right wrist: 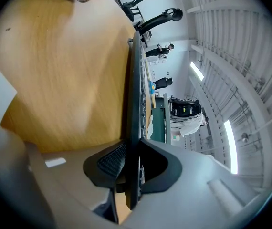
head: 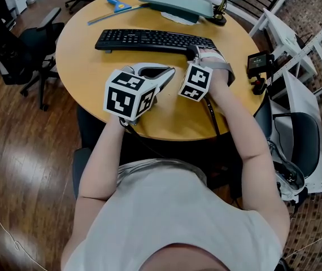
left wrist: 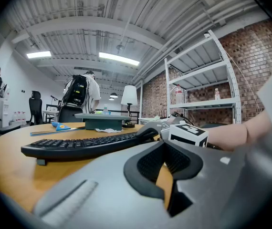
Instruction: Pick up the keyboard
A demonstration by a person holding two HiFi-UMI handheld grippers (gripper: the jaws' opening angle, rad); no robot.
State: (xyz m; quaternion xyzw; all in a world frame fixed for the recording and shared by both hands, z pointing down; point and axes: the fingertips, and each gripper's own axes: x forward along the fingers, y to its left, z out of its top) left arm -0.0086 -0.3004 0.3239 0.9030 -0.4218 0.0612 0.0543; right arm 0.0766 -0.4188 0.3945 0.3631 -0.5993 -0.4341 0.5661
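A black keyboard (head: 149,40) lies flat across the far half of the round wooden table (head: 82,55). My right gripper (head: 194,52) is at the keyboard's right end, rolled on its side. In the right gripper view the keyboard's thin edge (right wrist: 135,104) runs between the two pads of the right gripper (right wrist: 131,161), and both pads press on it. My left gripper (head: 171,70) rests low over the table, just short of the keyboard's near edge. Its tips meet with nothing between them. In the left gripper view the keyboard (left wrist: 78,147) stretches beyond the left gripper (left wrist: 166,147).
A grey-green tray (head: 175,1), a blue tool (head: 117,4) and a long ruler lie at the table's far side. A small black device (head: 259,61) sits off the right edge by white shelving (head: 296,44). Office chairs (head: 31,44) stand at the left. A person with a backpack (left wrist: 81,92) stands far off.
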